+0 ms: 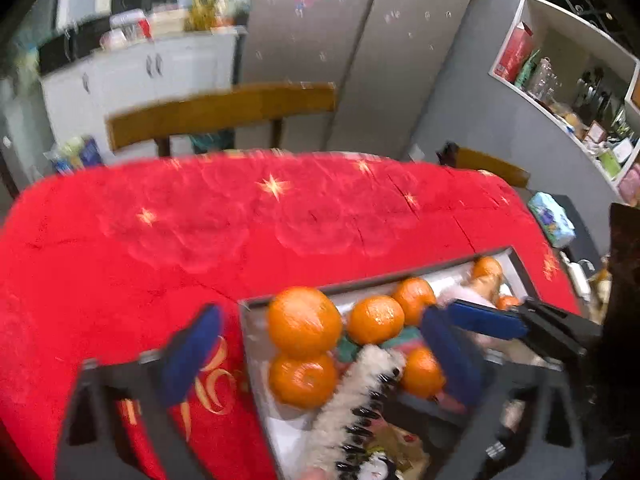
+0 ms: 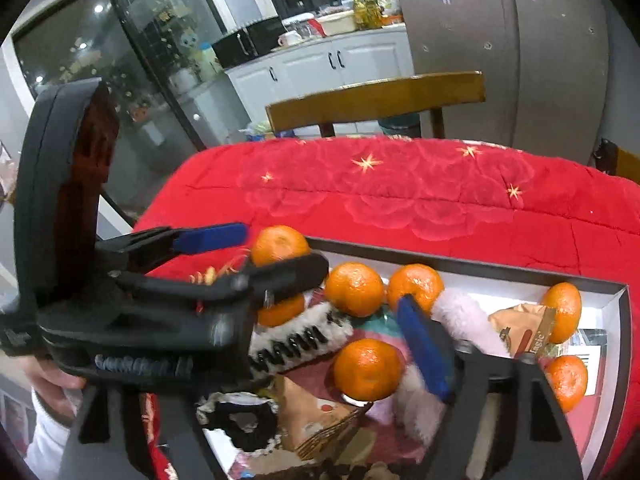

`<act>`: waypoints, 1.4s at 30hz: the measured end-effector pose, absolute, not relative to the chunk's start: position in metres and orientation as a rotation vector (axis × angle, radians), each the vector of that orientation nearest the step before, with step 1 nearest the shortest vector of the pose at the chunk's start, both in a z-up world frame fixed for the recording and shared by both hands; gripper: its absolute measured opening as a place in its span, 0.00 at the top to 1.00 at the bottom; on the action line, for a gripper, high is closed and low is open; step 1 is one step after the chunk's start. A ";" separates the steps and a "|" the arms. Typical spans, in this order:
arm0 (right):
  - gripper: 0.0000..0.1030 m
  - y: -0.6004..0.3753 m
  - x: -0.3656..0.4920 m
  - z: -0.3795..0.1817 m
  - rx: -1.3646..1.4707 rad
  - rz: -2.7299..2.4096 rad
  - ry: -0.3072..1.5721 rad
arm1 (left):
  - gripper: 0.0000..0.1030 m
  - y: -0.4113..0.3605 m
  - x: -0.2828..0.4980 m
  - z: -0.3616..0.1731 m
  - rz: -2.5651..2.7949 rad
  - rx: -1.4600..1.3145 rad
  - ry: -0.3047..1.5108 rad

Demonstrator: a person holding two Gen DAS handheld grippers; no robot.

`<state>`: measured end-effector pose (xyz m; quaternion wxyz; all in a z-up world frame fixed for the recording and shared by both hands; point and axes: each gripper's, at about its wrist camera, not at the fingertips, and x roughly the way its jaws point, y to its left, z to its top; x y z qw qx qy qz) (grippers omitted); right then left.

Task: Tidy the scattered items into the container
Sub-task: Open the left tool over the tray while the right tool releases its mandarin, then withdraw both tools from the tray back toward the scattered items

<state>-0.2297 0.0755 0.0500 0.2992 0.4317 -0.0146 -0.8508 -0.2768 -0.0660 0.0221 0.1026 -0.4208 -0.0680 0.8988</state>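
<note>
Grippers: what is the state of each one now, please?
Left gripper: open, holding nothing, above the white-lined box of oranges.
Right gripper: open, holding nothing.

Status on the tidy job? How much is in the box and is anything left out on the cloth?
Mostly done: the box holds seven oranges, fluffy fabric and a snack packet. In hand: nothing. The left gripper and right gripper stand open over the box, with nothing pinched. Left: the visible red tablecloth shows no loose items; anything nearer than the box is out of view.
</note>
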 end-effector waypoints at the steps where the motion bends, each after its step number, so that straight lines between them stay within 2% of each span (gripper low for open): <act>1: 0.05 0.075 -0.228 0.053 1.130 -2.269 -0.029 | 0.00 -0.065 -0.275 0.026 2.679 -1.219 -0.177; 3: 0.00 0.075 -0.224 0.058 1.099 -2.280 -0.026 | 0.00 -0.065 -0.272 0.031 2.689 -1.203 -0.168; 16: 0.00 0.093 -0.192 0.100 1.000 -2.286 -0.059 | 0.00 -0.082 -0.241 0.070 2.722 -1.099 -0.288; 28: 0.00 0.153 -0.101 0.165 0.849 -2.421 -0.023 | 0.00 -0.043 -0.129 0.147 2.757 -0.839 -0.167; 33: 0.00 0.182 -0.055 0.184 0.765 -2.483 -0.074 | 0.00 -0.024 -0.058 0.175 2.836 -0.648 -0.122; 42: 0.00 0.219 0.014 0.193 0.619 -2.588 -0.140 | 0.00 -0.015 0.033 0.174 2.980 -0.596 -0.111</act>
